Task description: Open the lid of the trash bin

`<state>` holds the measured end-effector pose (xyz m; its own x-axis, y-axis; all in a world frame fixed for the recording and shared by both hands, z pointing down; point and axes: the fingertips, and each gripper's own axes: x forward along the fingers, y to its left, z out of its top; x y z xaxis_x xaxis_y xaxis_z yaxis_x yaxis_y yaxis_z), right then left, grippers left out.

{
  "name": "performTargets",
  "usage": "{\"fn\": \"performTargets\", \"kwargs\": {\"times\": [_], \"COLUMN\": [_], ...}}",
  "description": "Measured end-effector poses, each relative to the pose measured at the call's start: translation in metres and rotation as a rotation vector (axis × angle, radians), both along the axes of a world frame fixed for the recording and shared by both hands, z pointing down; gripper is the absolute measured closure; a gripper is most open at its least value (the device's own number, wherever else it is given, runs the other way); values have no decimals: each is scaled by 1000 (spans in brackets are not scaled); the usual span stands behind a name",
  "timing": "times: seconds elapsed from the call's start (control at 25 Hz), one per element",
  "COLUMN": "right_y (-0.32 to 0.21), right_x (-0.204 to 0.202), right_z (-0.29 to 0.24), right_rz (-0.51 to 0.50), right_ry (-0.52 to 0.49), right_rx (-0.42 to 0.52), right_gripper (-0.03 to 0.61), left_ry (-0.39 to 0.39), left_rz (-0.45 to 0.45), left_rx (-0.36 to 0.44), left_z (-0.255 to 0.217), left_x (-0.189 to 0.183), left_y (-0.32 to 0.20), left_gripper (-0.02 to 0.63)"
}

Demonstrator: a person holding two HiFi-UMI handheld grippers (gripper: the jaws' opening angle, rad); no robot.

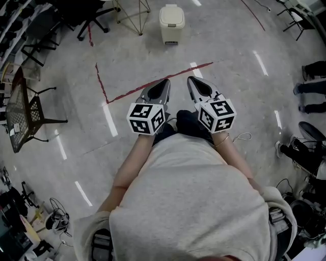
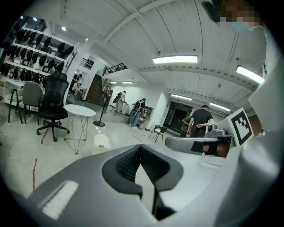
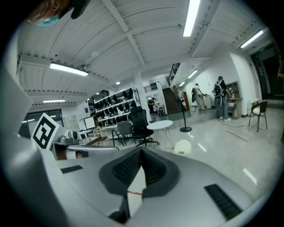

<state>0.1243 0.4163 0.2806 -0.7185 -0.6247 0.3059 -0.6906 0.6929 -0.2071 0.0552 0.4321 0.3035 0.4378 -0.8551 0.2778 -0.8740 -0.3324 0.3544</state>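
Observation:
The trash bin [image 1: 171, 23] is a small cream one with its lid down, standing on the floor well ahead of me. It also shows small and distant in the left gripper view as the bin [image 2: 101, 142] and in the right gripper view as the bin [image 3: 183, 147]. My left gripper [image 1: 164, 83] and right gripper [image 1: 192, 80] are held side by side at waist height, pointing toward it and far short of it. The left gripper's [image 2: 141, 148] jaws meet at the tips with nothing between them. The right gripper's [image 3: 142, 151] jaws are likewise shut and hold nothing.
A red tape line [image 1: 153, 87] crosses the floor between me and the bin. A wire-legged white table [image 1: 130, 14] and a black office chair [image 1: 94, 18] stand left of the bin. A black mesh table [image 1: 20, 109] is at my left. People's feet [image 1: 310, 86] and cables lie right.

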Motion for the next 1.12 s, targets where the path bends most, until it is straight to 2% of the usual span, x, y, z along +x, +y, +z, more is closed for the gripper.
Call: {"fn": "performTargets", "kwargs": {"times": [0.24, 0.52, 0.76, 1.12], "right_y": [-11, -57, -147, -265], "right_x": [-11, -23, -20, -26], "right_z": [2, 20, 15, 9], "right_rz": [3, -50, -44, -104], "right_ry": [5, 18, -12, 19], "right_rx": [-10, -18, -3, -1], "right_gripper": [571, 571, 571, 571], "left_ry": [18, 42, 25, 18], "left_rz": [-9, -53, -88, -187], "left_rx": [8, -18, -2, 30], "left_z": [-4, 16, 14, 0], "left_x": [-18, -30, -45, -64], "left_y": [-14, -58, -137, -252], "left_gripper": [604, 604, 604, 604]}}
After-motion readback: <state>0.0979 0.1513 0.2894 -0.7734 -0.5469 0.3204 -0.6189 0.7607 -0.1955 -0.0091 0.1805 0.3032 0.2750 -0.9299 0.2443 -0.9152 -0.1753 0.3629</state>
